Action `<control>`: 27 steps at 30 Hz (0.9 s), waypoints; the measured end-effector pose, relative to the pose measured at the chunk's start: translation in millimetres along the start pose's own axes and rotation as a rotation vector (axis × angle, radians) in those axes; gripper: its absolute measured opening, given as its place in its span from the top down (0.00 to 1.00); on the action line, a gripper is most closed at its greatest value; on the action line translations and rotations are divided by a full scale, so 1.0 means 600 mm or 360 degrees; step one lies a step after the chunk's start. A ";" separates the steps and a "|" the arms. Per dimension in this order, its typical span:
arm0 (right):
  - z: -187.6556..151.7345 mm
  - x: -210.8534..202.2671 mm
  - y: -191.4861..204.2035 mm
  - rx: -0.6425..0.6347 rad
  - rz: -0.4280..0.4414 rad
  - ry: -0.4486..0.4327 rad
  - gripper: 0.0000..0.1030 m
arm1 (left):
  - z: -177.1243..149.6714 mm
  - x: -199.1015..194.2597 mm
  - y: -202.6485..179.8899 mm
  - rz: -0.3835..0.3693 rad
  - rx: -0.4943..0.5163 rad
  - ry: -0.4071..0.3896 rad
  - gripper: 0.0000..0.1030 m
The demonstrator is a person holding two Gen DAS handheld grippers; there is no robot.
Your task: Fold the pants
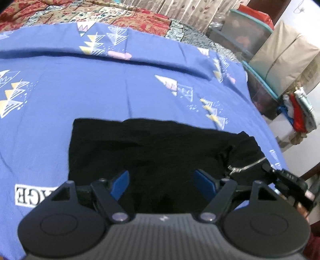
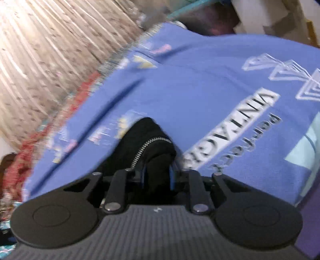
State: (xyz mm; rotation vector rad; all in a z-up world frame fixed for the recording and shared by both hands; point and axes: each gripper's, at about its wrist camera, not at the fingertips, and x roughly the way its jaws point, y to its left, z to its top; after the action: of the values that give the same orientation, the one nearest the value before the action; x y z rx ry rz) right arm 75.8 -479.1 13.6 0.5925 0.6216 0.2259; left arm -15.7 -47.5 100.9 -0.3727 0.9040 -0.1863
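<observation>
The black pants (image 1: 152, 156) lie folded on the blue printed sheet (image 1: 120, 88), with a silver zipper (image 1: 248, 165) at their right edge. My left gripper (image 1: 161, 185) is open just above the near part of the pants, blue pads apart, holding nothing. My right gripper (image 2: 157, 178) is shut on the zippered end of the pants (image 2: 148, 144), which bulges up between the blue pads. The right gripper also shows in the left wrist view (image 1: 288, 184) at the right edge of the pants. The right wrist view is blurred.
The blue sheet covers a bed with a red patterned quilt (image 1: 124, 14) at the far side. Beige curtains (image 1: 190, 10) hang behind. Plastic storage bins (image 1: 248, 32), a beige bag (image 1: 284, 58) and stacked clothes (image 1: 300, 112) stand off the bed's right edge.
</observation>
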 end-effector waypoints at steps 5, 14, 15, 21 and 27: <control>-0.012 0.022 -0.024 -0.0027 -0.0069 0.0053 0.41 | 0.022 0.006 -0.031 -0.0085 0.0023 -0.0005 0.26; -0.020 -0.008 0.065 -0.0321 0.0051 -0.0008 0.75 | 0.041 0.023 -0.092 -0.0152 0.0148 0.0049 0.13; -0.027 -0.017 0.087 -0.0417 0.0073 -0.0026 0.75 | 0.049 0.028 -0.103 -0.0175 0.0167 0.0059 0.08; -0.078 -0.030 0.174 -0.0872 0.0107 -0.0077 0.75 | 0.093 0.086 -0.186 -0.0293 0.0284 0.0157 0.06; -0.110 -0.034 0.198 -0.1047 0.0210 -0.0025 0.75 | 0.082 0.178 -0.230 -0.0251 0.0378 0.0305 0.13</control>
State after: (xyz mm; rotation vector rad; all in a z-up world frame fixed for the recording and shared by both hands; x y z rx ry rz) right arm 16.7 -360.7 49.6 -0.0012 0.4553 0.5234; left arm 87.9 -196.5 104.6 -0.2067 1.0287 -0.4762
